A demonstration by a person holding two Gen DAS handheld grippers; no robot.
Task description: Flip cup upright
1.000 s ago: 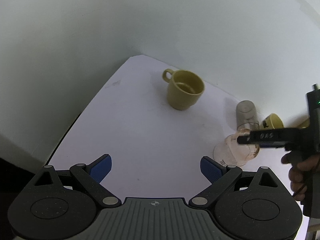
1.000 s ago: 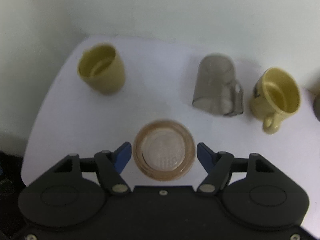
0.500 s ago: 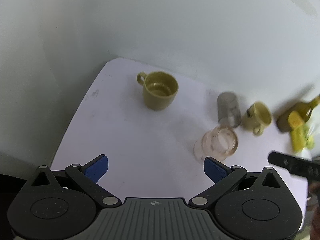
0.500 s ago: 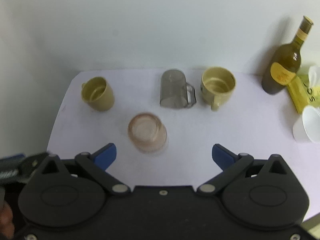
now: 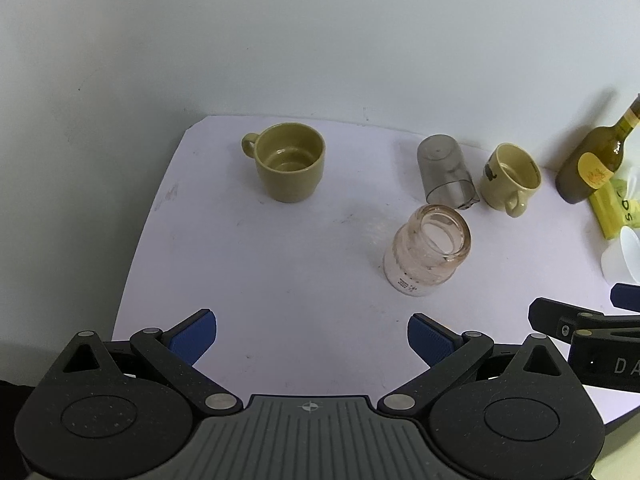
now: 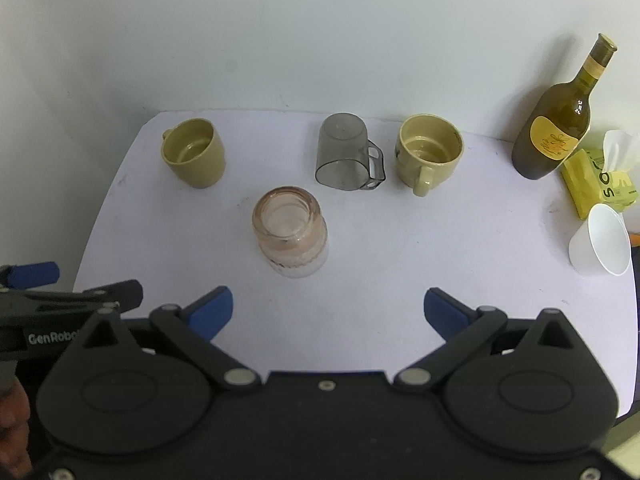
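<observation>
Reading "GenRobo" on left gripper (image 6: 36, 276) beside glass cup (image 6: 291, 236).

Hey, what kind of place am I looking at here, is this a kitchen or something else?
Probably not a real kitchen: more likely a staged tabletop set up for recording. A bare white table stands against a plain white wall, holding only a few items: an olive-green ceramic mug, a smoky transparent plastic cup turned upside down and a dark green glass bottle.

Black speckled left tongs (image 5: 312, 334), blue pads, silver pivots; matching right tongs (image 6: 326, 312), white "GenRobo" lettering
</observation>
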